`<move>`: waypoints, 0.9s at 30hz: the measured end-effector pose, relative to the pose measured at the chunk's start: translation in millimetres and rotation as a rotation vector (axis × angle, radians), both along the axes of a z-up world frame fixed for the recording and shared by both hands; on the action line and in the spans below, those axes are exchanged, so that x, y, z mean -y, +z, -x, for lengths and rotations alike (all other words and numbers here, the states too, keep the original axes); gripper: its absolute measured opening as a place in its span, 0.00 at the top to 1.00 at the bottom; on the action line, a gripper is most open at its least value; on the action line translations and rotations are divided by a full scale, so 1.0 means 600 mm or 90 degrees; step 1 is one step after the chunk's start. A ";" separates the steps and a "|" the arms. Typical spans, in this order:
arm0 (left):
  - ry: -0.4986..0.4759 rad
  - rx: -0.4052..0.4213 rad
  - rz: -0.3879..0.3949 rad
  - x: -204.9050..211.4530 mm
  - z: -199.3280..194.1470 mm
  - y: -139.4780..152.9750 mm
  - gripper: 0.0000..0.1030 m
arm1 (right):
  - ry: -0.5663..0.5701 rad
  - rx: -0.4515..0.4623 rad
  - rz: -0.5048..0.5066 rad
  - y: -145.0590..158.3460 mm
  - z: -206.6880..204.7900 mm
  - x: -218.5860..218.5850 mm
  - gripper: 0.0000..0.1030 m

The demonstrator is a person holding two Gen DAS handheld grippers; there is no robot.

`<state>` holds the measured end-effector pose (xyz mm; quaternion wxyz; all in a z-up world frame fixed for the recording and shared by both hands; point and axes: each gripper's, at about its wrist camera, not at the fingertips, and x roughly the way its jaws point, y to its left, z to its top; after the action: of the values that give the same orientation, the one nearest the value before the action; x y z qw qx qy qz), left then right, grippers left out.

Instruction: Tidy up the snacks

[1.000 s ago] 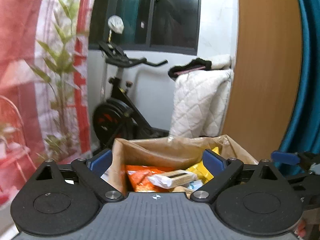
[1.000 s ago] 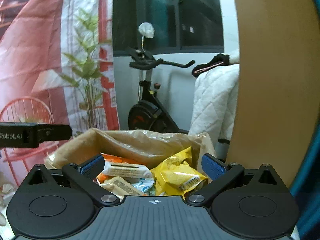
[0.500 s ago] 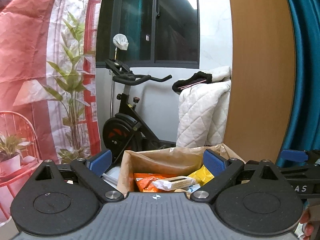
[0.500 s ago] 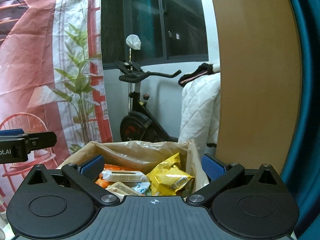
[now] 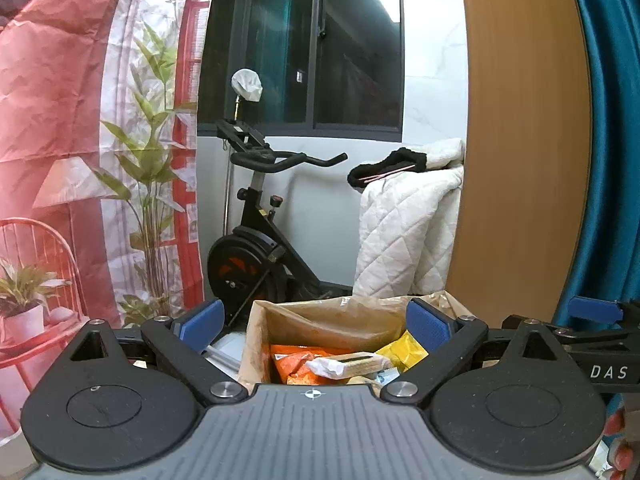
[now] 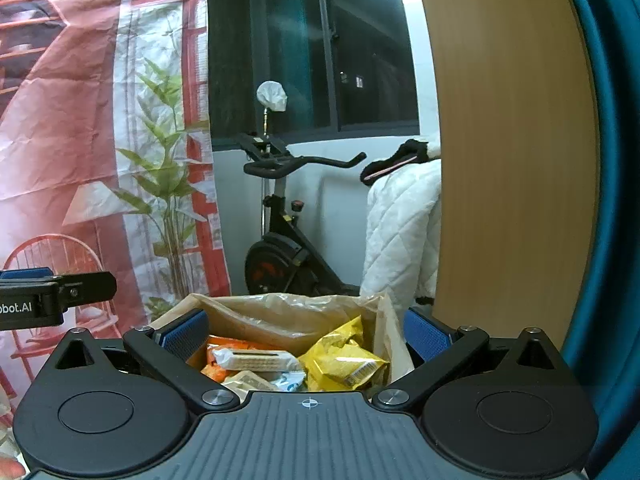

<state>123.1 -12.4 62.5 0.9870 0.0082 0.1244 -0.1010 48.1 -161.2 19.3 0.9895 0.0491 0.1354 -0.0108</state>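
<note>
Both grippers have drawn back and tilted up since a second ago, so the open brown paper bag (image 5: 320, 326) of snacks now sits smaller and lower in each wrist view, with more of the black exercise bike (image 5: 260, 248), white quilted blanket (image 5: 404, 232) and printed red curtain (image 5: 60, 120) showing behind it. The left gripper (image 5: 316, 322) and right gripper (image 6: 306, 334) both hold their blue-padded jaws spread wide and empty, framing the bag without touching it. Inside lie an orange snack packet (image 5: 296, 360), a clear-wrapped wafer bar (image 6: 252, 360) and a crinkled yellow chip bag (image 6: 344, 360), the yellow one towards the right wall.
</note>
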 end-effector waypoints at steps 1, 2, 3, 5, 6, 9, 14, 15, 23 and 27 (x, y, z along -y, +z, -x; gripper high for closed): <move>-0.001 -0.002 0.002 0.000 0.000 0.000 0.04 | -0.002 0.000 0.001 0.000 0.001 0.000 0.00; -0.001 -0.003 0.005 0.000 0.001 -0.001 0.04 | -0.002 -0.001 0.002 0.000 0.000 0.001 0.00; -0.002 -0.004 0.008 0.000 0.002 -0.001 0.04 | -0.002 -0.002 0.002 0.000 0.000 0.001 0.00; -0.003 -0.008 0.014 -0.001 0.003 -0.001 0.04 | -0.003 -0.003 0.001 0.000 -0.001 0.002 0.00; -0.003 -0.008 0.015 -0.001 0.003 -0.001 0.04 | -0.003 -0.003 0.000 0.000 -0.001 0.003 0.00; -0.001 -0.012 0.016 0.000 0.004 -0.002 0.04 | -0.002 -0.003 0.000 -0.001 0.000 0.005 0.00; -0.001 -0.021 0.020 0.002 0.004 -0.002 0.04 | -0.001 -0.003 0.001 -0.001 0.001 0.005 0.00; -0.001 -0.023 0.022 0.002 0.004 -0.002 0.04 | 0.001 -0.004 0.001 -0.002 0.000 0.006 0.00; -0.004 -0.039 0.032 -0.001 0.003 -0.002 0.04 | 0.005 -0.004 0.003 -0.003 0.001 0.005 0.00; -0.004 -0.041 0.033 0.003 0.005 -0.004 0.04 | 0.006 -0.004 0.004 -0.004 0.002 0.003 0.00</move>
<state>119.9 -13.9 60.3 0.9821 -0.0204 0.1535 -0.1074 46.9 -163.0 16.9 0.9893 0.0452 0.1387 -0.0069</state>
